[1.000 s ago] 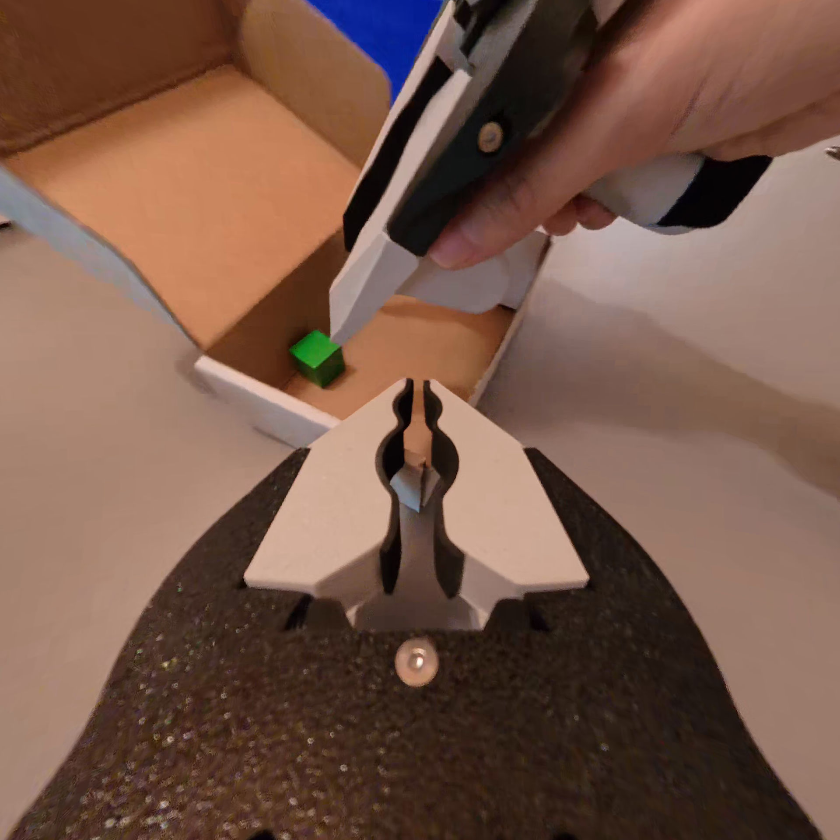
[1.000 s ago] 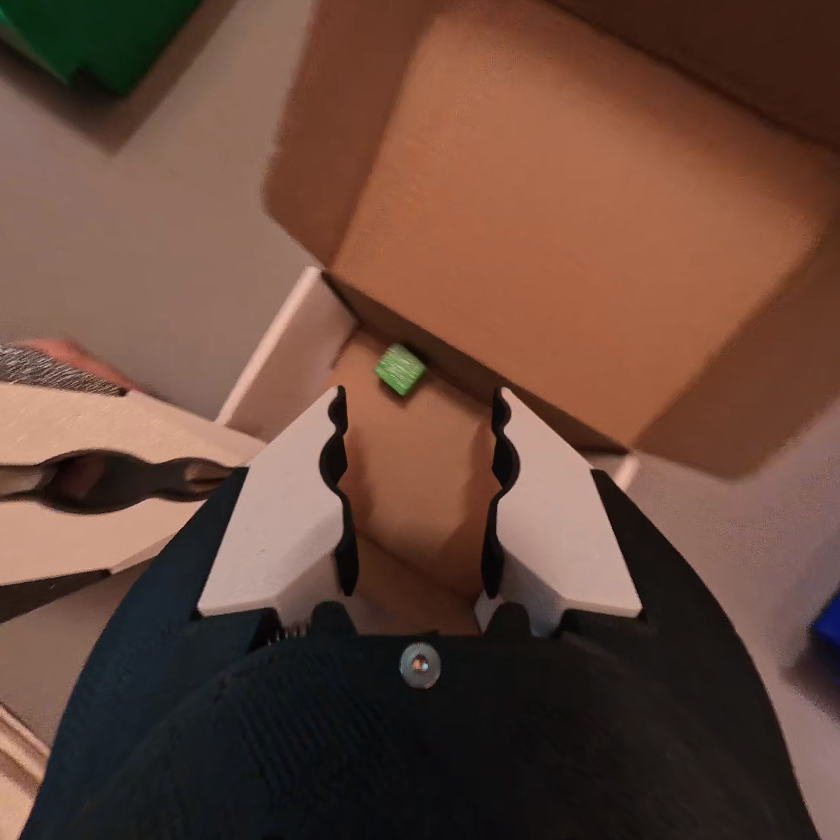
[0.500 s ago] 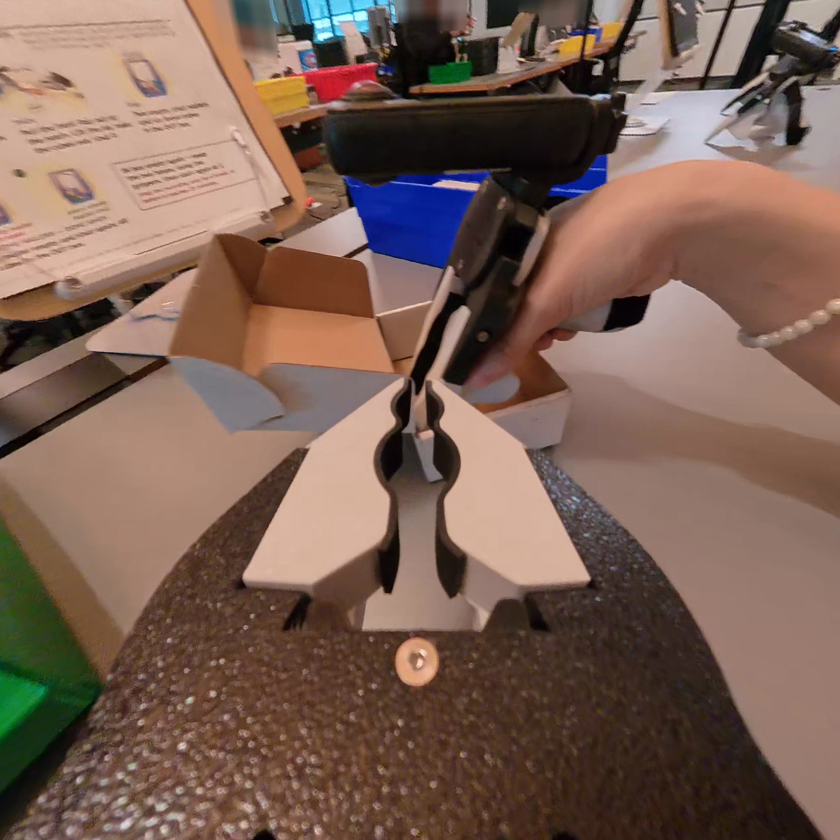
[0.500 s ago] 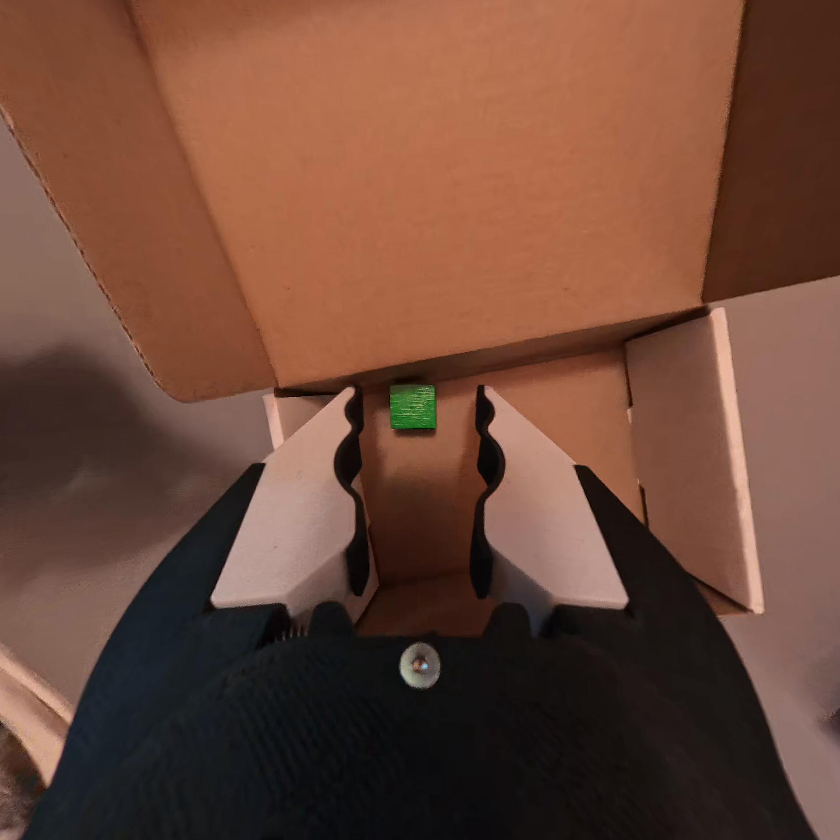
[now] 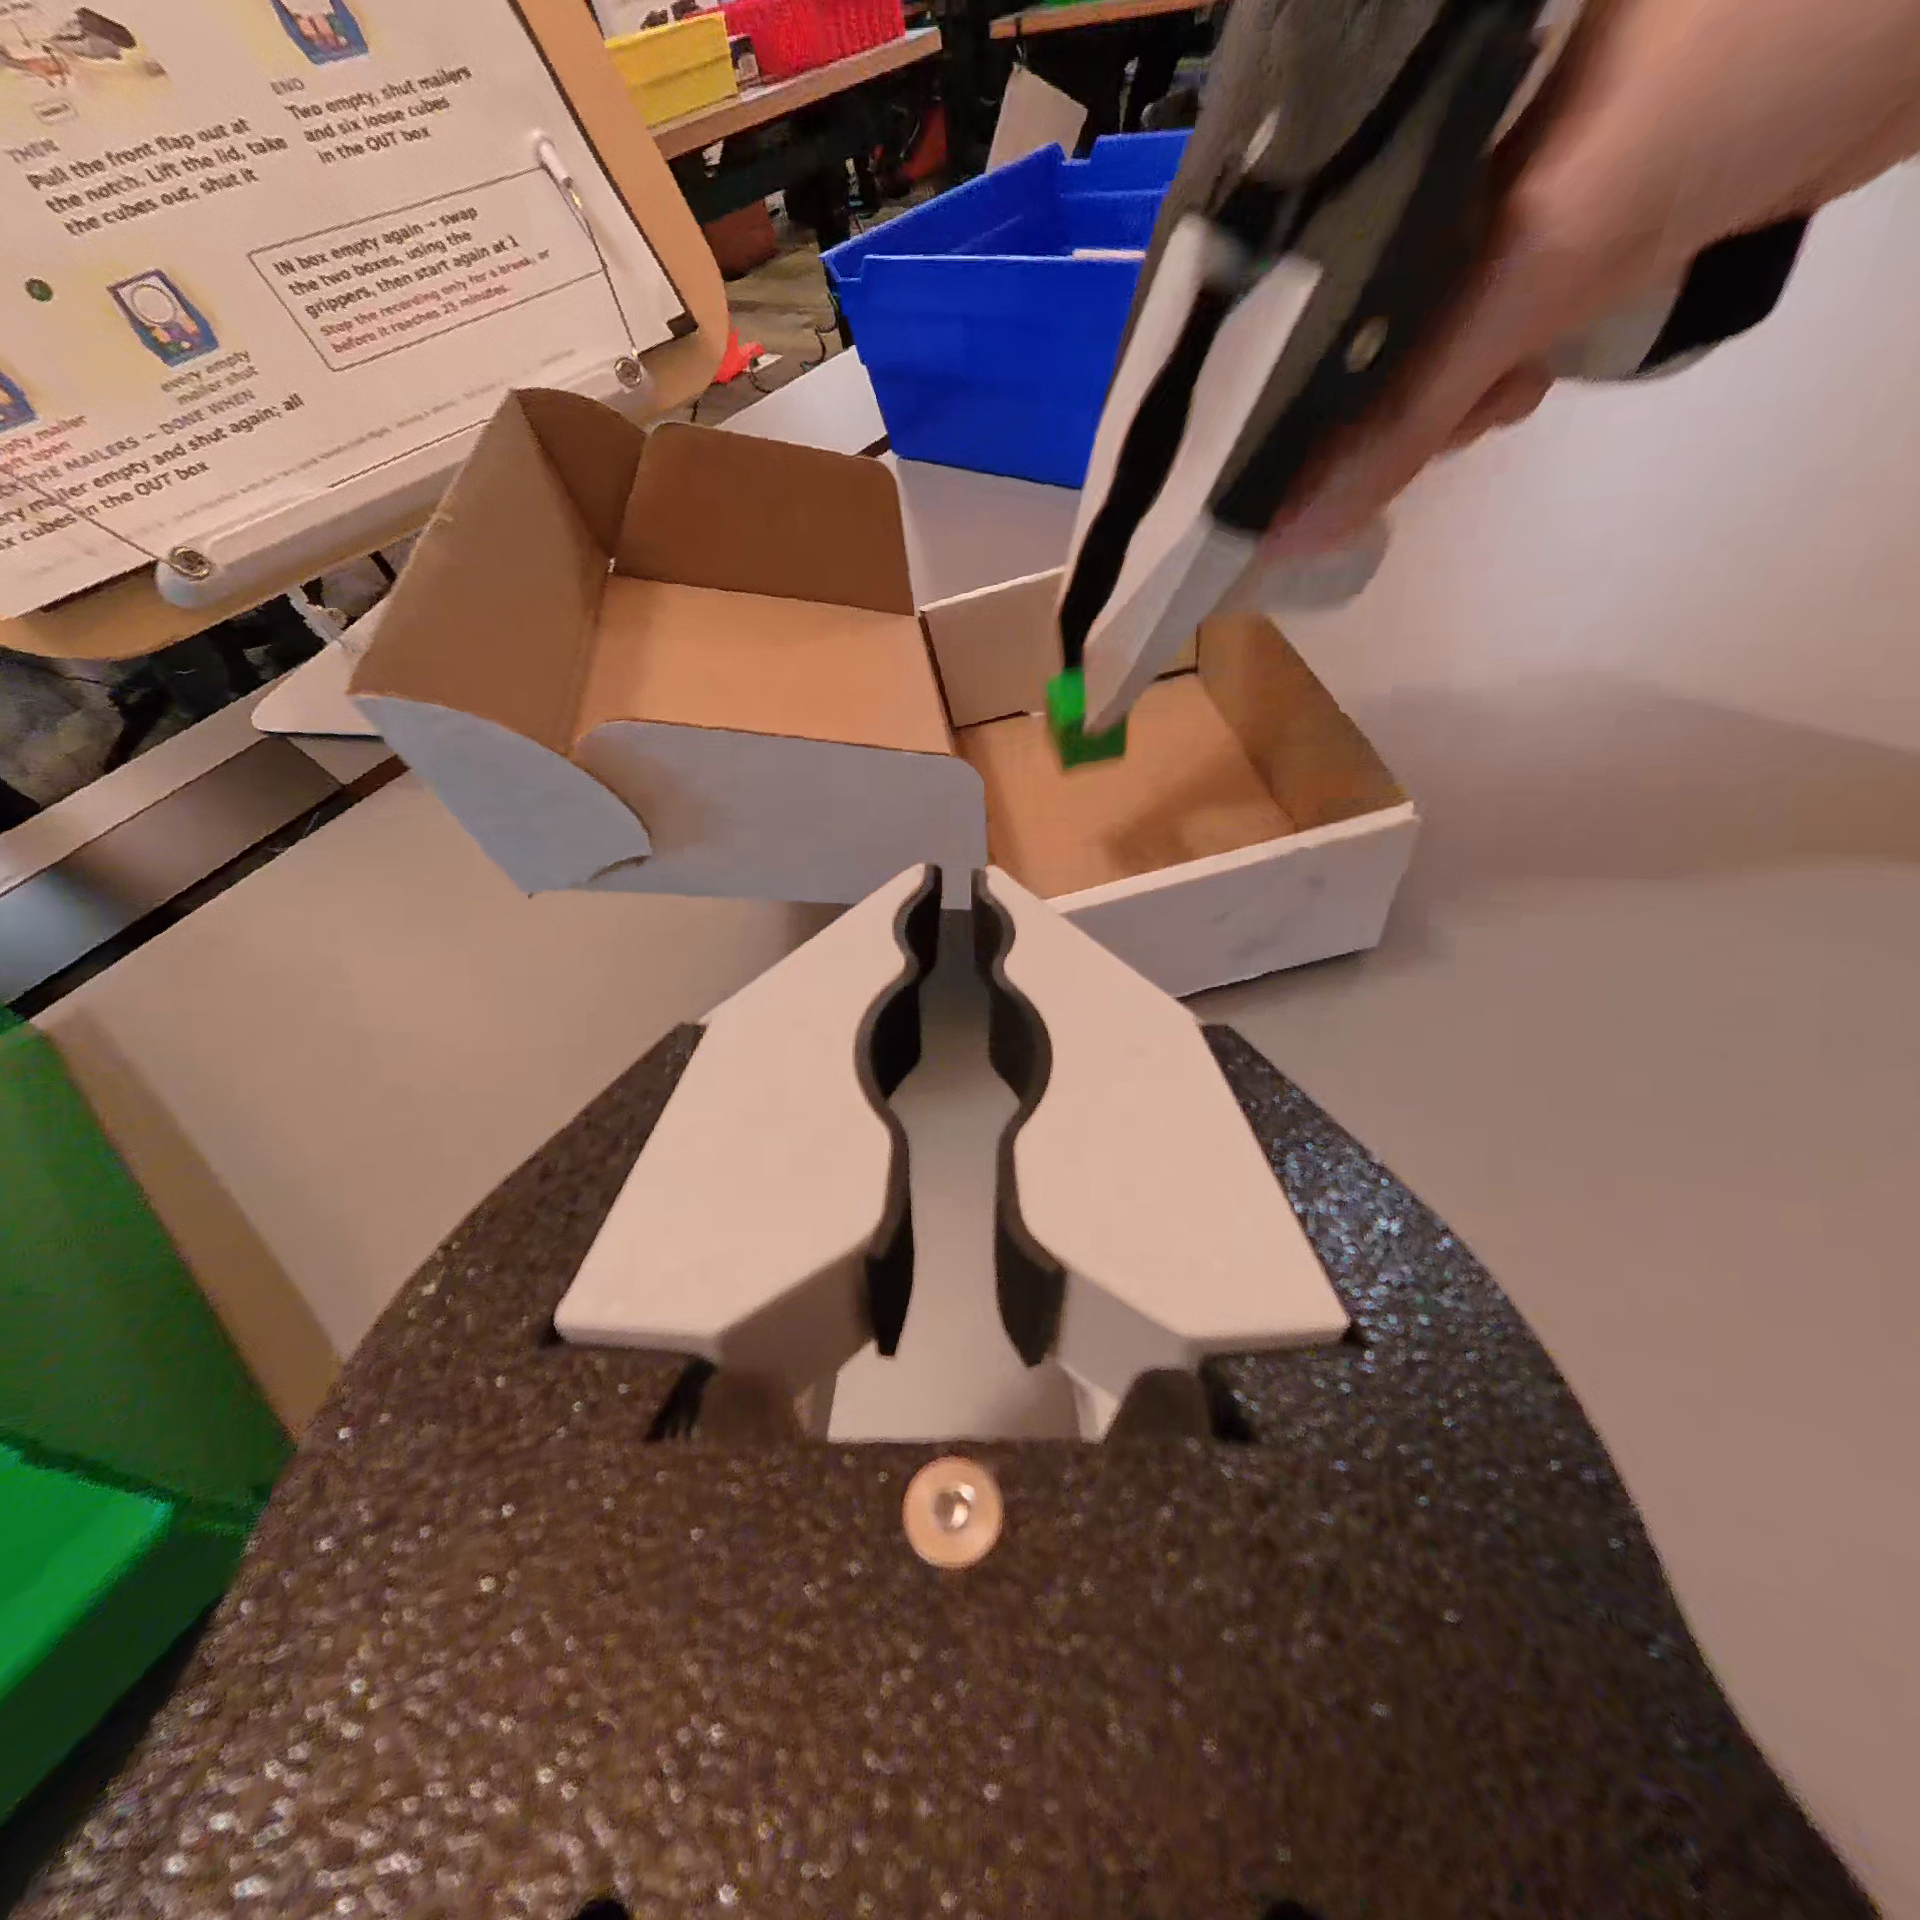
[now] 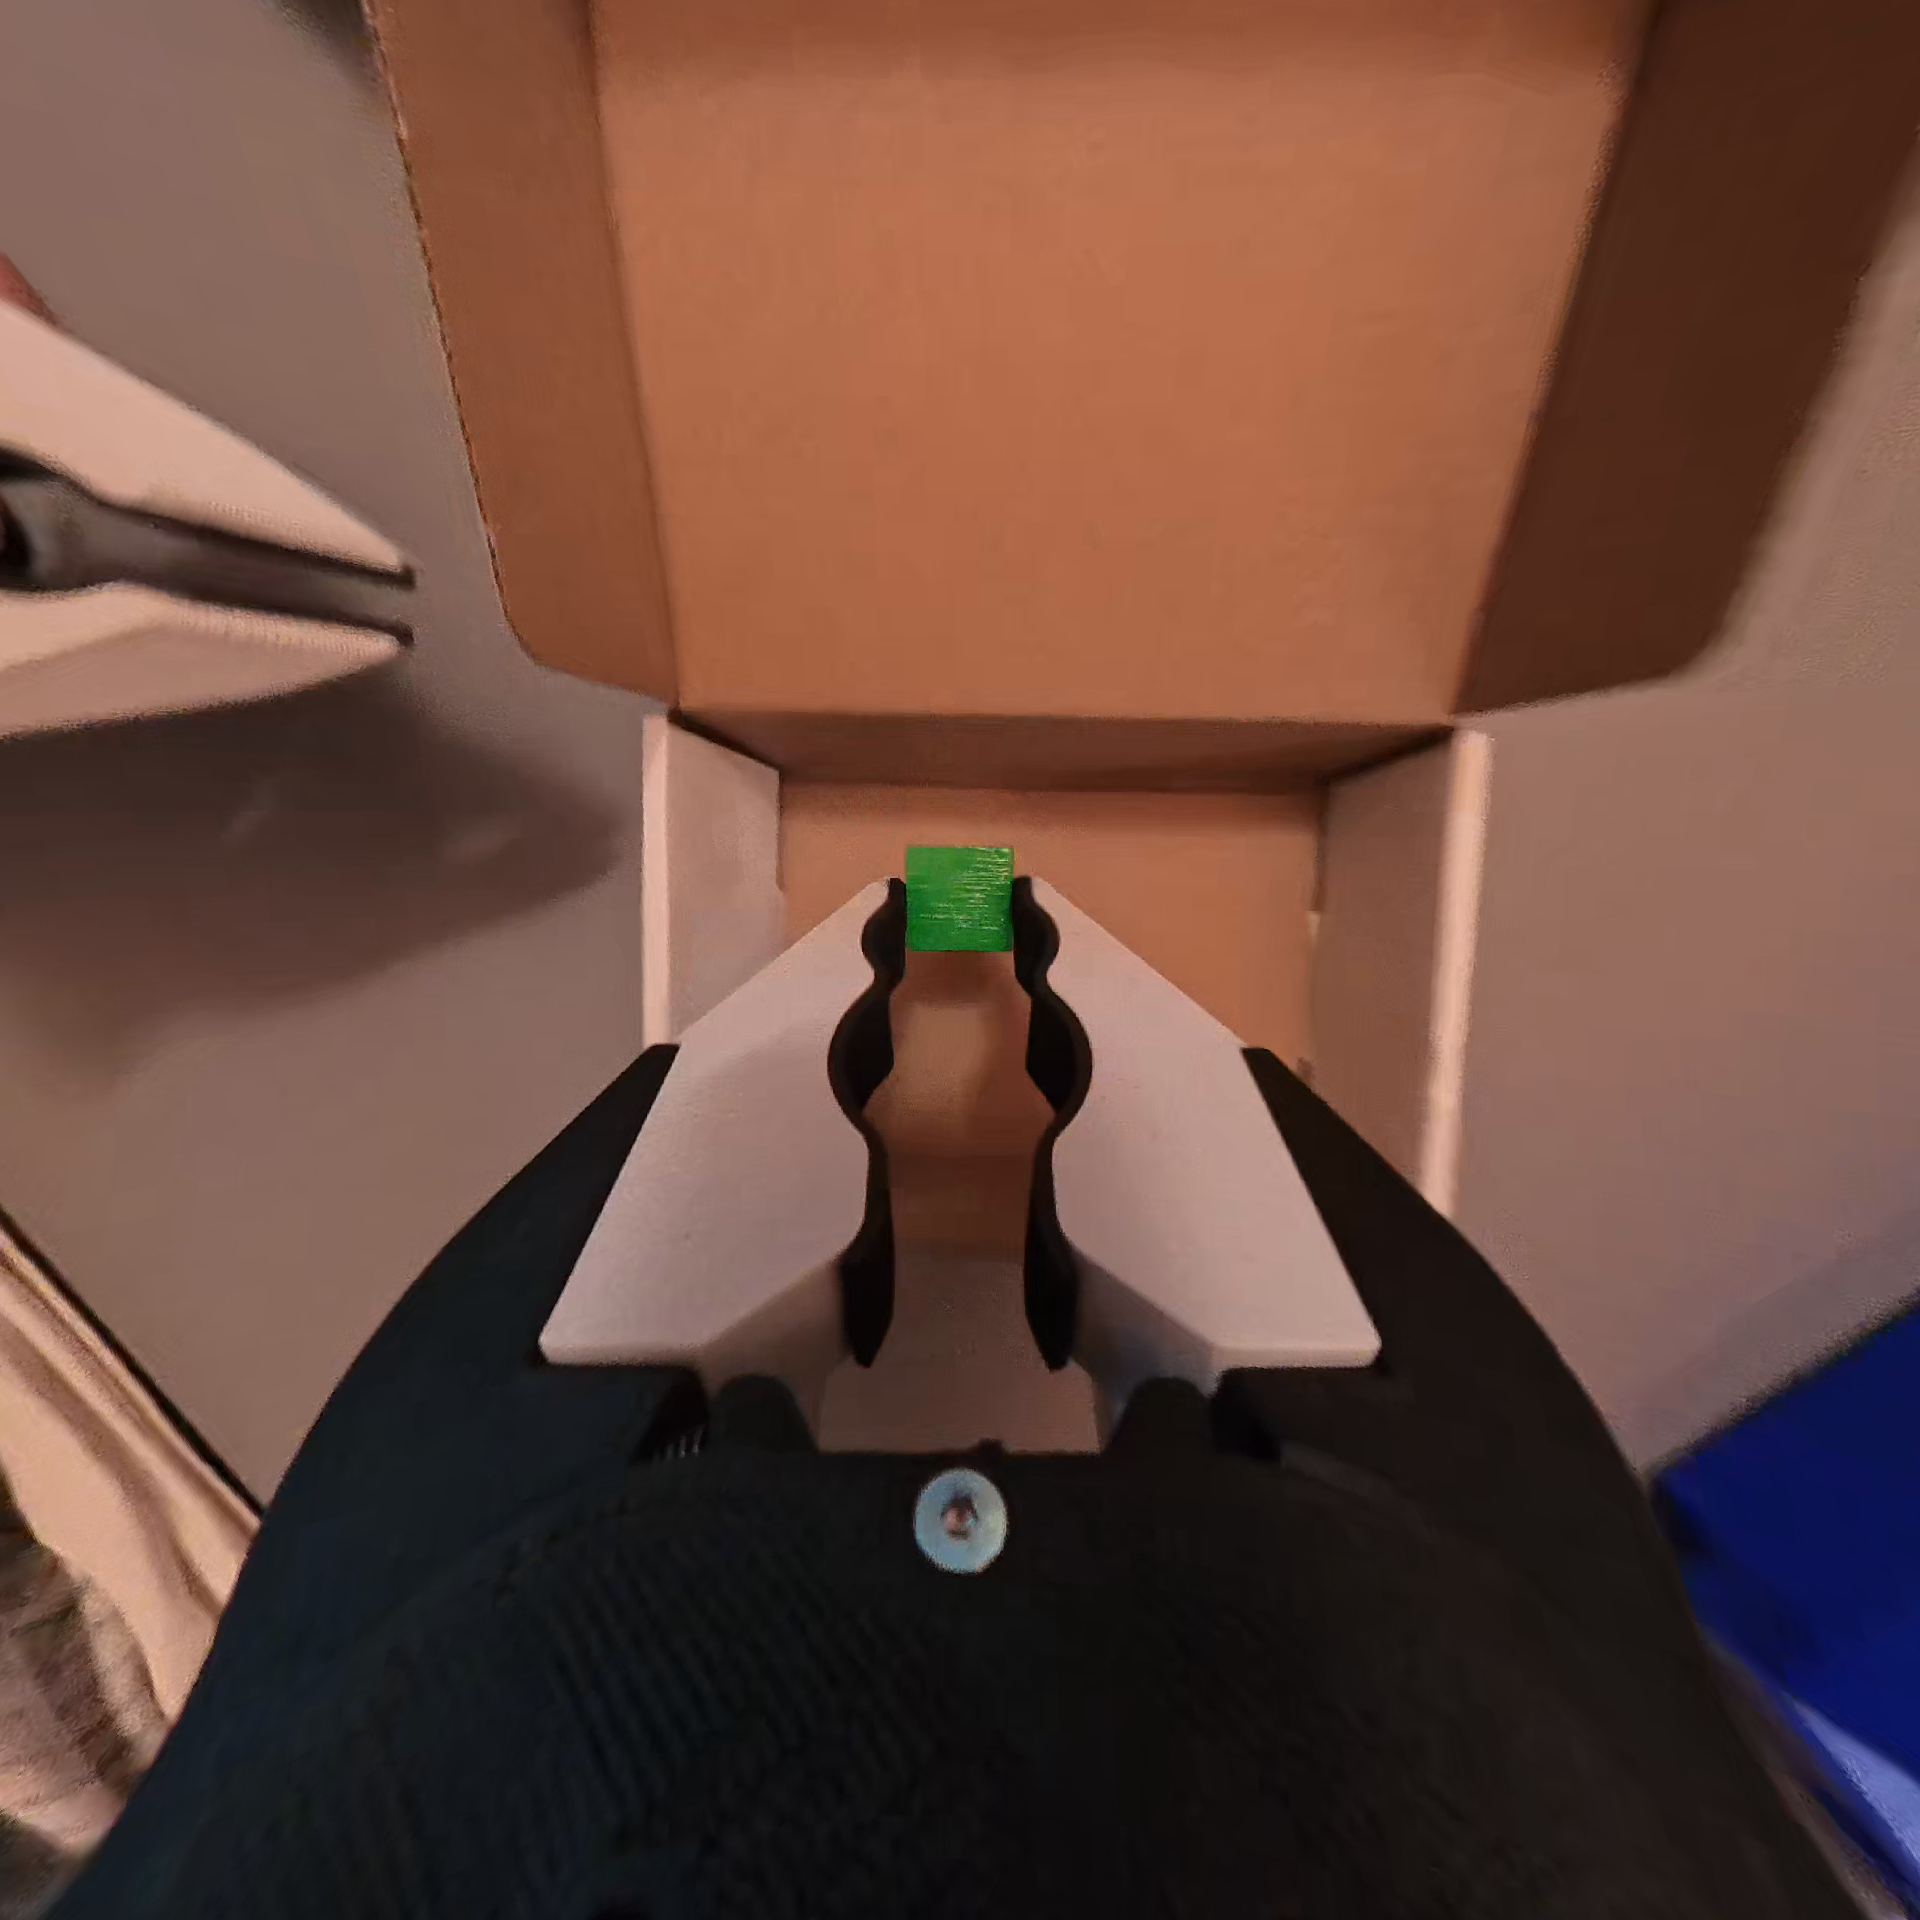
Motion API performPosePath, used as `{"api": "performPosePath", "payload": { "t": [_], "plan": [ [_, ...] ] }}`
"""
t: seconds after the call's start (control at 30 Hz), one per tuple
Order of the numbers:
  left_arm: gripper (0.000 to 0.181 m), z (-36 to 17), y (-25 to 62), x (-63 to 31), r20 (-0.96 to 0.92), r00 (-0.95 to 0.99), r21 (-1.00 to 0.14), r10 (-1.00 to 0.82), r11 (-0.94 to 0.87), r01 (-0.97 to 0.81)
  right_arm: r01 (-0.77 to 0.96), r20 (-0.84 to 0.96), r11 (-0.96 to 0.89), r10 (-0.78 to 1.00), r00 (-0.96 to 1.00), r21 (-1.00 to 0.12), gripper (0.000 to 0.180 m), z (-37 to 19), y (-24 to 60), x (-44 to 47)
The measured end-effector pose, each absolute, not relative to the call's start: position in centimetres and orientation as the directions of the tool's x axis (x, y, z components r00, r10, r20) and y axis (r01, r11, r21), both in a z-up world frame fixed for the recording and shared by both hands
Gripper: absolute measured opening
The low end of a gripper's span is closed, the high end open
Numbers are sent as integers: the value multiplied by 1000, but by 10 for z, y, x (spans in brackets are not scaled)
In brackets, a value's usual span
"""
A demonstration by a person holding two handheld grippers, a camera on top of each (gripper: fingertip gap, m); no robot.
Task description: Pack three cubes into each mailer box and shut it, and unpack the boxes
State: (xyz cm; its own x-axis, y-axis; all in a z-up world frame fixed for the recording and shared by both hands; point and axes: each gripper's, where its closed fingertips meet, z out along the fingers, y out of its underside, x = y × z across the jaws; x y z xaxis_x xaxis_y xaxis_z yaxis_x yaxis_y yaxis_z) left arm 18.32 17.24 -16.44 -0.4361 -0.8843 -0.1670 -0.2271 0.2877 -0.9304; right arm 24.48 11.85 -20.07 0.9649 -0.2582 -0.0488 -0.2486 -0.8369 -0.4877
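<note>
Clenched on a green cube (image 6: 958, 900), the right gripper's (image 6: 958, 894) jaws pinch it at their very tips, at the centre of the right wrist view. That cube hangs inside the open mailer box (image 6: 1392, 935), near the back wall under the raised lid (image 6: 1039, 364); whether it touches the cardboard floor or sits just above it is hard to tell. In the left wrist view the same gripper (image 5: 1086, 717) comes down from the upper right, held by a hand (image 5: 1621, 208), with the cube (image 5: 1086, 722) at its tips over the box (image 5: 1226, 914) interior.

Left gripper (image 5: 956, 883) jaws stand nearly closed with only a thin slit between them and nothing in it, at the frame's centre above the grey counter (image 5: 1558, 1039), just short of the box's white front wall. Its tips also show at the left edge of the right wrist view, apart from the box.

The lid (image 5: 748, 665) lies folded back toward the left. A blue bin (image 5: 987, 343) sits behind the box at upper centre, a green bin (image 5: 94, 1403) at the lower left edge, and an instruction board (image 5: 260, 260) leans at upper left.
</note>
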Motion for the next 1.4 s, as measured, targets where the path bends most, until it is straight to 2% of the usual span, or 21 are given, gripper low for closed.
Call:
{"api": "performPosePath", "payload": {
  "t": [0.1,0.17,0.27,0.33,0.4,0.47,0.77,0.8,0.9,0.97,1.1,1.2,1.3,1.4],
  "plan": [
    [3,-161,180,183,-149,-421,-939,-895,262,-224,-259,37,-792,-334,942,-553,19,-159,74,279],
    [3,-161,185,184,-146,-412,-940,-899,256,-225,-304,111,-748,-448,887,-591,19,-130,28,316],
    [3,-165,187,186,-140,-412,-939,-900,253,-233,-399,226,-703,-617,753,-588,19,-108,-52,382],
    [3,-169,185,187,-139,-421,-935,-896,259,-242,-492,273,-677,-701,659,-548,19,-117,-105,427],
    [3,-173,182,187,-150,-429,-928,-891,277,-250,-598,239,-651,-744,624,-467,19,-143,-147,451],
    [3,-176,181,188,-162,-431,-921,-887,293,-257,-654,207,-607,-784,585,-451,19,-163,-174,468],
    [3,-191,174,191,-159,-445,-905,-881,310,-290,-728,189,-584,-810,555,-360,19,-203,-211,482],
    [3,-193,173,191,-157,-448,-904,-880,311,-294,-722,204,-599,-799,565,-346,24,-203,-212,481],
    [3,-199,170,193,-149,-457,-899,-877,312,-306,-675,264,-638,-769,582,-370,52,-193,-204,479],
    [3,-202,168,194,-146,-461,-897,-875,314,-311,-613,276,-656,-748,603,-440,60,-176,-183,474],
    [6,-198,168,197,-134,-432,-911,-892,282,-301,-347,167,-659,-587,792,-667,58,-136,-80,433],
    [29,-176,180,203,-12,-298,-952,-955,102,-288,-163,116,-561,-429,896,-812,54,-110,3,394],
    [43,-152,196,204,160,-174,-959,-972,-110,-263,-107,79,-481,-349,934,-870,56,-103,69,375],
    [45,-137,212,207,233,-68,-947,-970,-210,-241,-117,43,-522,-285,958,-845,61,-119,122,368]
  ]
}}
